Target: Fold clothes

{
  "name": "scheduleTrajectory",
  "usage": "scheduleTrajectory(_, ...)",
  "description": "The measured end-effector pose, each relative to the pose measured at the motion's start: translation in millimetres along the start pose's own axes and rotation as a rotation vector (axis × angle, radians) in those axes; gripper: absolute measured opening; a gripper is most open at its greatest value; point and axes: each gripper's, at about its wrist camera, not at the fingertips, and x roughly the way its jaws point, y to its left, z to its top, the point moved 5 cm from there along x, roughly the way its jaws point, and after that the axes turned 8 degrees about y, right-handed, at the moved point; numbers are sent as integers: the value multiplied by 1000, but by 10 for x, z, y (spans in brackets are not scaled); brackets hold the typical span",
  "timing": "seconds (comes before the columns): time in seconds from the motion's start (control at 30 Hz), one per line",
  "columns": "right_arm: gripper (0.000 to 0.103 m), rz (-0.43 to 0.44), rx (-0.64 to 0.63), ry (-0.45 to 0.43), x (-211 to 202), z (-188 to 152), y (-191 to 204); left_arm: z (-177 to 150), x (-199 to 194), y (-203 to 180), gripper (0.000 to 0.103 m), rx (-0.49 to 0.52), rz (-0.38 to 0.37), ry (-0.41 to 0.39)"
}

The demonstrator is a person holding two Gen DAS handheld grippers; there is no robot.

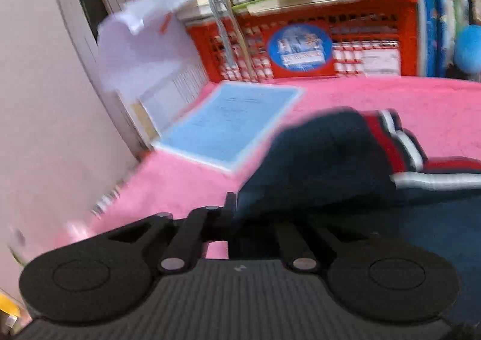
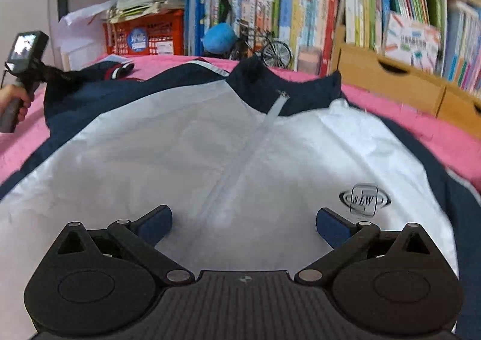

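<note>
A navy and white jacket (image 2: 186, 141) lay spread across the fuzzy pink blanket (image 2: 421, 126), its smooth, faintly crinkled white front facing up, a pale zipper (image 2: 240, 165) running diagonally down the middle and a small oval logo (image 2: 364, 199) printed near one side; the dark collar sat bunched at the far edge. The right gripper (image 2: 244, 224) hung over the white panel with its blue-padded jaws spread wide and nothing between them; the left gripper (image 1: 233, 210) had its jaws drawn together on a fold of the jacket's navy sleeve (image 1: 324, 165), whose ribbed cuff showed red and white stripes. In the right wrist view a hand (image 2: 13, 100) gripped the left tool's handle at the blanket's edge. A flat light-blue booklet (image 1: 231, 123) rested on the pink cloth; behind it stood a red lattice crate (image 1: 300, 45) under stacked papers.
</note>
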Motion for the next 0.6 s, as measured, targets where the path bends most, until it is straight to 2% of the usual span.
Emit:
scheduleTrajectory(0.13, 103, -5, 2, 1, 14, 11, -9, 385, -377, 235, 2, -10, 93, -205)
scheduleTrajectory(0.2, 103, -9, -3, -1, 11, 13, -1, 383, -456, 320, 2, -11, 186, -255)
scheduleTrajectory(0.23, 103, -11, -5, -1, 11, 13, 2, 341, -429, 352, 2, -2, 225, -248)
scheduleTrajectory(0.27, 103, -11, -6, -1, 9, 13, -1, 259, -317, 380, 2, 16, 241, -200)
scheduleTrajectory(0.4, 103, -3, -1, 2, 10, 9, -28, -207, 75, 431, 2, 63, 268, -12)
scheduleTrajectory(0.47, 103, 3, 1, 4, 8, 9, -43, -439, 211, 396, 5, 124, 273, 65)
scheduleTrajectory(0.6, 103, 6, 2, 5, 3, 18, -53, -645, 205, 259, 8, 264, 341, 101)
